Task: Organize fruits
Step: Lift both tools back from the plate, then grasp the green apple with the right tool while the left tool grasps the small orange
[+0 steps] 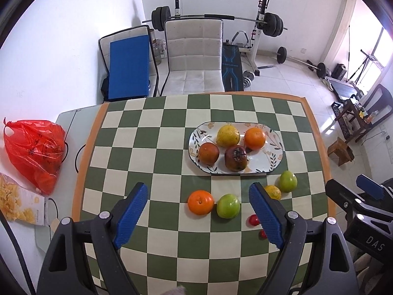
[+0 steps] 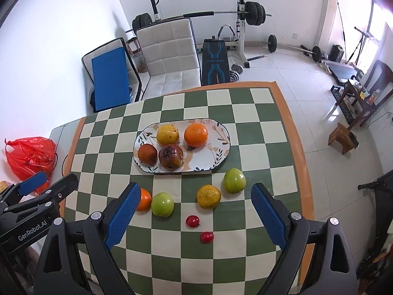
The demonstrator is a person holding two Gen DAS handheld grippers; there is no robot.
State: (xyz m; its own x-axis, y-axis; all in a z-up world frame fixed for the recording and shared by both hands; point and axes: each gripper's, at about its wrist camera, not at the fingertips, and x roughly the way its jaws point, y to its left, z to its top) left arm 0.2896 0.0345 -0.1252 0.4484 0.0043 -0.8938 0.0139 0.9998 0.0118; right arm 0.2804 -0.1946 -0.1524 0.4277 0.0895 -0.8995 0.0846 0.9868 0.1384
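- An oval patterned plate (image 2: pixel 218 147) stands on the checkered tabletop (image 2: pixel 265 132) and holds four fruits: a yellow fruit (image 2: pixel 168 134), an orange (image 2: pixel 196 135), a dark reddish-brown fruit (image 2: pixel 147 154) and a dark bruised fruit (image 2: pixel 171 157).
- In front of the plate, on the cloth, lie loose fruits: a green fruit (image 2: pixel 234 180) on the right, a yellow-orange citrus (image 2: pixel 208 196) just beside it, a second green fruit (image 2: pixel 162 204), and a second orange (image 2: pixel 145 199) touching it on the left.
- Two small red fruits (image 2: pixel 192 221) lie nearer to the cameras, apart from each other.
- The right tool (image 2: pixel 194 217) hangs over these loose fruits with its blue fingers wide apart and grasps nothing.
- The left tool (image 1: pixel 200 215) is also spread wide and empty, above the second orange and the second green fruit.
- At the left edge of the tabletop sit a red plastic bag (image 1: pixel 34 152) and a snack bag (image 1: pixel 19 201).
- Behind the table stand a white chair (image 1: pixel 194 56) and a barbell rack (image 1: pixel 260 24).
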